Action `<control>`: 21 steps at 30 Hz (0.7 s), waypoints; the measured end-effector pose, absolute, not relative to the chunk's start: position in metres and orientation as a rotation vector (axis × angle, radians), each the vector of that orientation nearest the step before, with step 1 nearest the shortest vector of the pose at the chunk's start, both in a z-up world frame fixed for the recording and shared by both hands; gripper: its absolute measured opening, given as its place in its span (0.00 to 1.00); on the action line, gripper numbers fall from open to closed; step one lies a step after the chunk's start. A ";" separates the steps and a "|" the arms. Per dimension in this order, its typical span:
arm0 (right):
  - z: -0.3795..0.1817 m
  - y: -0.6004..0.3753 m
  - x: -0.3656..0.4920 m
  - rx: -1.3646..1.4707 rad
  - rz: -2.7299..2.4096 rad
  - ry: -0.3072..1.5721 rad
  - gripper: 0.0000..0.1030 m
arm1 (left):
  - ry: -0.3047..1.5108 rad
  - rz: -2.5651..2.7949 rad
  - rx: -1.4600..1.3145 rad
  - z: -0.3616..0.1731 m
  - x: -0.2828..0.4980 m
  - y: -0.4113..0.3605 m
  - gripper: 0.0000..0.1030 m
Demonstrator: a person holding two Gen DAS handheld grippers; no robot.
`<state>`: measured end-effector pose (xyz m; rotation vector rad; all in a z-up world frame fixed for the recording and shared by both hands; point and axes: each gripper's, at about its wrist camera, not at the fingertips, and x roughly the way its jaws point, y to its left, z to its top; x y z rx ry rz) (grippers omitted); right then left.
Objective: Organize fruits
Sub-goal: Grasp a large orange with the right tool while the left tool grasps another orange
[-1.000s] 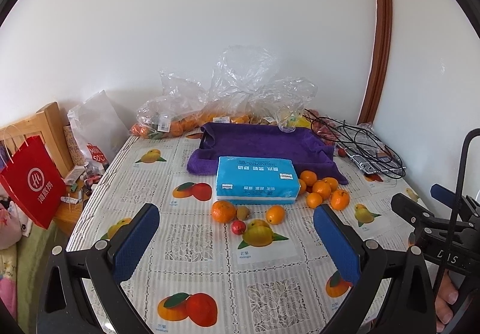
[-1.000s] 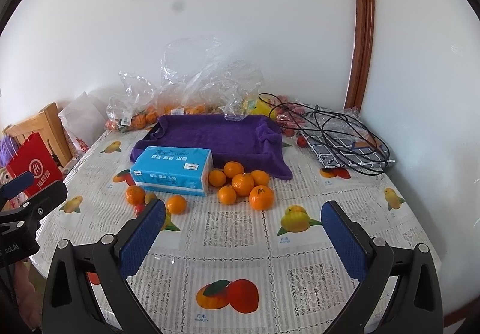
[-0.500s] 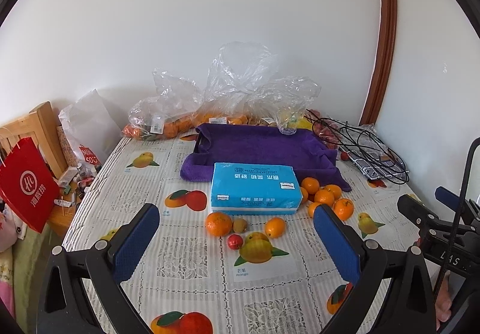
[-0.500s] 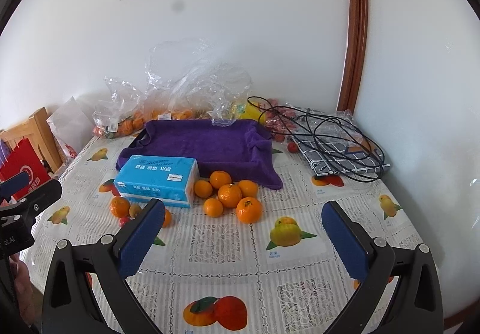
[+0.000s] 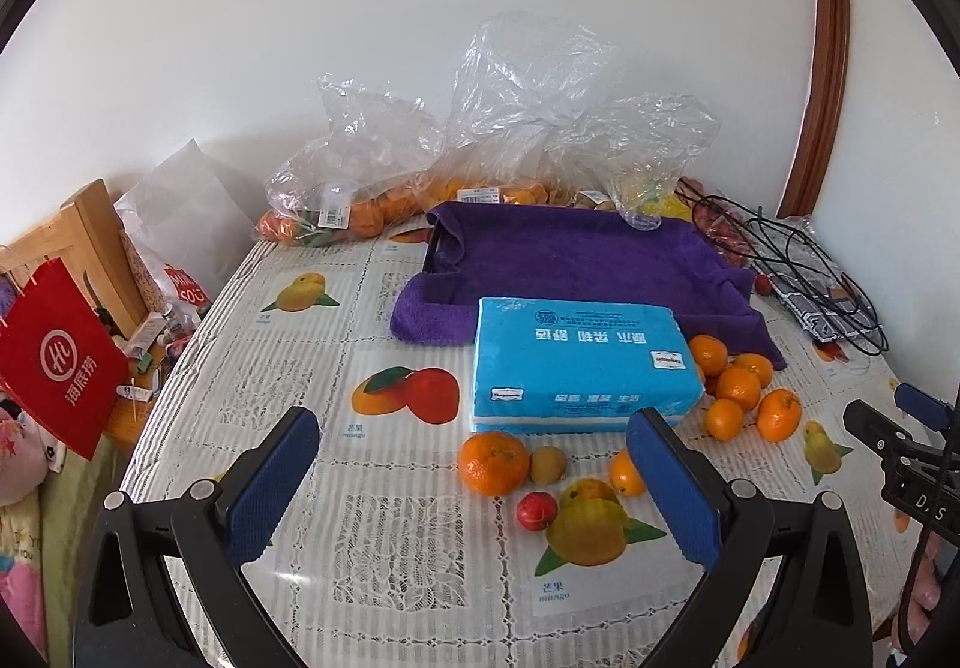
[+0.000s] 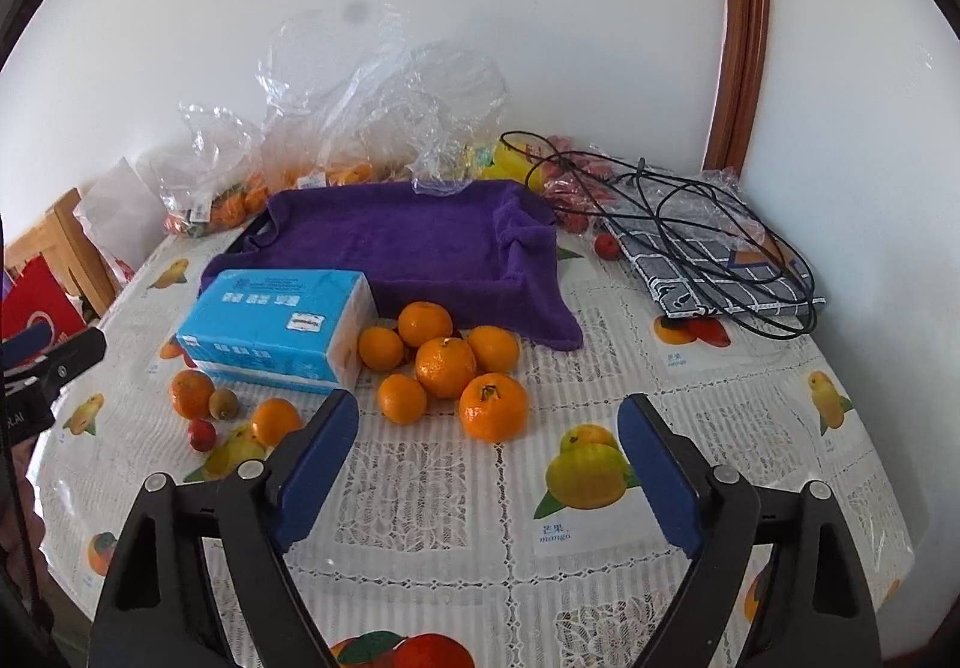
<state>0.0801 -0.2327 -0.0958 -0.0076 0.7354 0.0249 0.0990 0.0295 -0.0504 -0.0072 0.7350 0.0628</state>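
approach step: the right gripper [image 6: 487, 452], empty, jaws closing, faced the nearest orange [image 6: 493, 406] at twelve o'clock; the left gripper [image 5: 471, 479] hung released. next move needed centring on that fruit.

The fruit-printed white lace tablecloth [image 6: 420, 494] on the tabletop is showing "mango" under a printed yellow fruit. The red paper bag [image 5: 57, 356] is displaying white Chinese characters, unreadable here. The blue tissue pack [image 5: 579, 362] is carrying inverted white print.

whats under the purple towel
The purple towel is draped over a dark tray; only its black edge shows at the towel's left corner. The tray's floor and anything beneath the cloth are covered, so its contents cannot be seen.
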 end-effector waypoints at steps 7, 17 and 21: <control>-0.133 -0.245 0.116 0.057 0.069 0.802 0.67 | 0.801 0.081 -0.038 -0.073 0.125 0.042 1.00; -0.169 -0.249 0.149 0.084 0.086 0.875 0.61 | 0.865 0.108 -0.070 -0.093 0.145 0.055 1.00; -0.181 -0.249 0.153 0.084 0.094 0.881 0.48 | 0.887 0.112 -0.046 -0.104 0.146 0.057 1.00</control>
